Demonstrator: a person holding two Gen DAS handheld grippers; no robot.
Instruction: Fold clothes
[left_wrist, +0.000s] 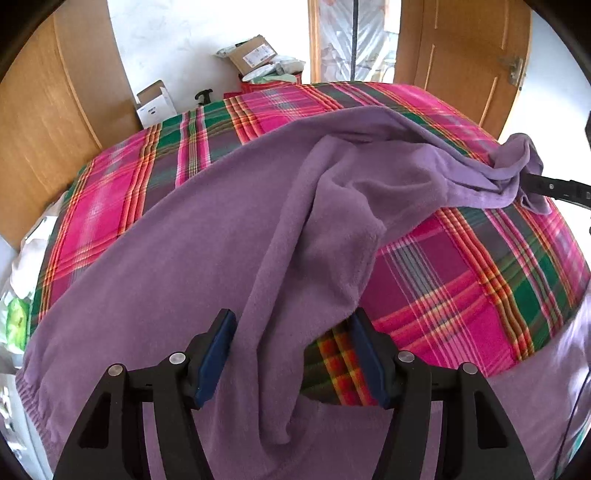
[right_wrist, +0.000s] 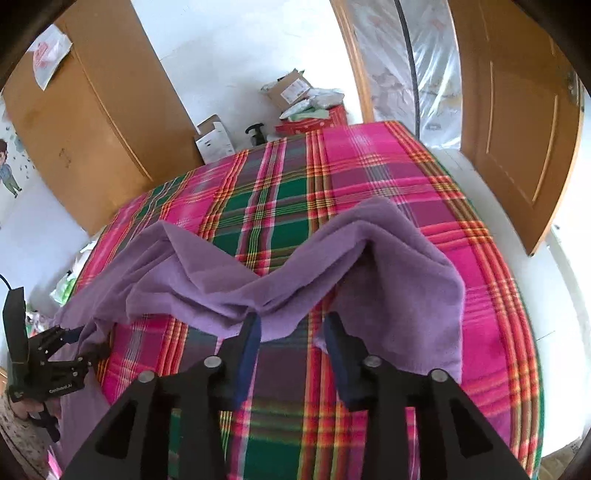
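A purple fleece garment (left_wrist: 207, 236) lies spread over the plaid bed (left_wrist: 461, 266). Its elastic hem (left_wrist: 29, 391) hangs at the near left edge. My left gripper (left_wrist: 291, 332) is open, its fingers straddling a raised fold of the fleece that runs down between them. At the right, the black right gripper (left_wrist: 532, 182) has its tip buried in a bunched end of the cloth. In the right wrist view, my right gripper (right_wrist: 291, 328) has its fingers apart, with plaid showing between them. The garment (right_wrist: 369, 251) drapes across both tips. The left gripper (right_wrist: 85, 343) meets the cloth at the far left.
A wooden wardrobe (right_wrist: 96, 122) stands left of the bed and an open wooden door (right_wrist: 517, 122) to the right. Cardboard boxes (left_wrist: 251, 55) and bags sit on the floor past the far edge. Plastic bags (left_wrist: 14, 321) lie beside the bed's left side.
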